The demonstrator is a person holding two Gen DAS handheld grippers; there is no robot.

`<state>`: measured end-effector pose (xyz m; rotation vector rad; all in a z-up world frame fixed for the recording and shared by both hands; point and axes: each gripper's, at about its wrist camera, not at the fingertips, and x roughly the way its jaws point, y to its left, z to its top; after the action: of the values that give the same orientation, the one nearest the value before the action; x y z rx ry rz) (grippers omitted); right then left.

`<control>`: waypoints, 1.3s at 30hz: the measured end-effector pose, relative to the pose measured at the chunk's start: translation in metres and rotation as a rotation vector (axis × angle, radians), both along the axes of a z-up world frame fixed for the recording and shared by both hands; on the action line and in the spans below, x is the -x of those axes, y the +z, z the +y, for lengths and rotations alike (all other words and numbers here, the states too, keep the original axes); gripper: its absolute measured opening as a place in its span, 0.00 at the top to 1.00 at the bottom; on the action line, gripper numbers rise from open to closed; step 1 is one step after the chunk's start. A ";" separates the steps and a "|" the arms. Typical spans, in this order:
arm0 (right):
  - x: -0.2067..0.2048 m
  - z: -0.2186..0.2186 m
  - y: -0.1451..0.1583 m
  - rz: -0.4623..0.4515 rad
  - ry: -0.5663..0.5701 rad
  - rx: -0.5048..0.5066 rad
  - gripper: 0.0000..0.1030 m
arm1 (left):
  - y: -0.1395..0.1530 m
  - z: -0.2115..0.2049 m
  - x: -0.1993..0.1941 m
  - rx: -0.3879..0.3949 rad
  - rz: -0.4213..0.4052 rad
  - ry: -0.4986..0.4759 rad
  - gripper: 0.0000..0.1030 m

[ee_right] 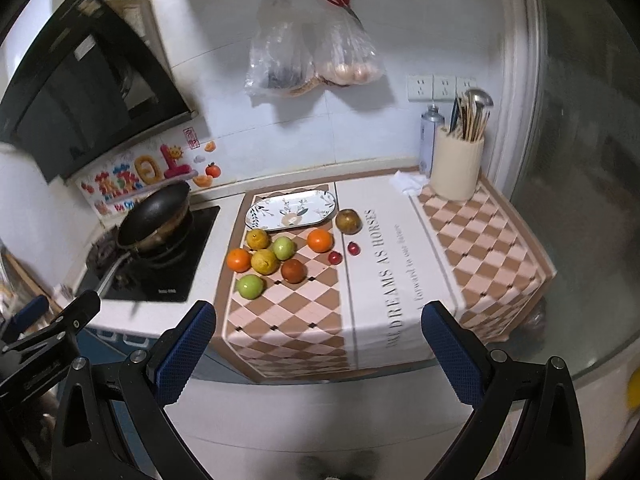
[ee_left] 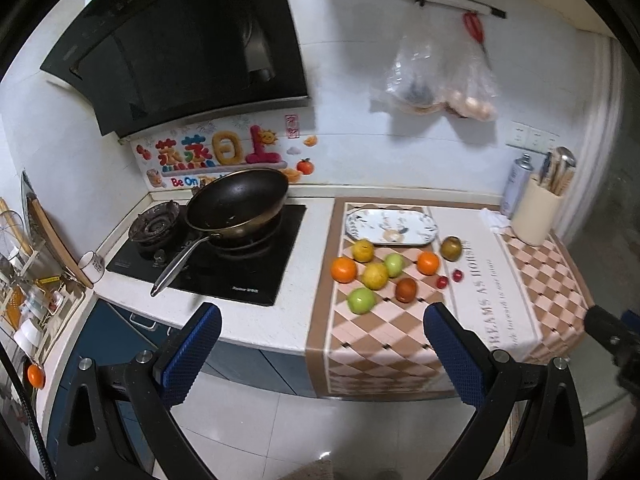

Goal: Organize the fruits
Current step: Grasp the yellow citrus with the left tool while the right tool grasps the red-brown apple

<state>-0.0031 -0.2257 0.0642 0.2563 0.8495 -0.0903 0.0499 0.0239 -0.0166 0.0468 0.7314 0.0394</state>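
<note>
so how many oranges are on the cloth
2: one orange at the cluster's left edge, the other orange right of the green fruit, near the plate. None looks hidden.

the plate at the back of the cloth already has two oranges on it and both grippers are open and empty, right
Not quite. The plate holds no fruit: both oranges lie on the checked cloth in front of it, as the right wrist view shows. The rest stands: the left gripper and right gripper are open and empty.

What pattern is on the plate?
White plate with dark leaf sprigs; clearest in the right wrist view.
</note>
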 end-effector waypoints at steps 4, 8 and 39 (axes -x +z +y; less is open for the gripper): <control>-0.030 0.001 -0.027 0.035 -0.005 -0.074 0.00 | -0.026 0.017 -0.039 -0.009 0.044 0.027 0.00; -0.074 0.000 -0.064 0.100 0.000 -0.130 0.00 | -0.059 0.026 -0.086 -0.013 0.145 0.050 0.00; -0.472 -0.108 -0.332 0.520 0.111 -0.177 0.02 | -0.298 -0.088 -0.368 0.007 0.853 -0.098 0.29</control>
<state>0.4684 -0.3337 -0.2677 0.3581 1.3897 0.0253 0.4179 -0.0646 -0.3146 0.0952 1.5810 -0.0835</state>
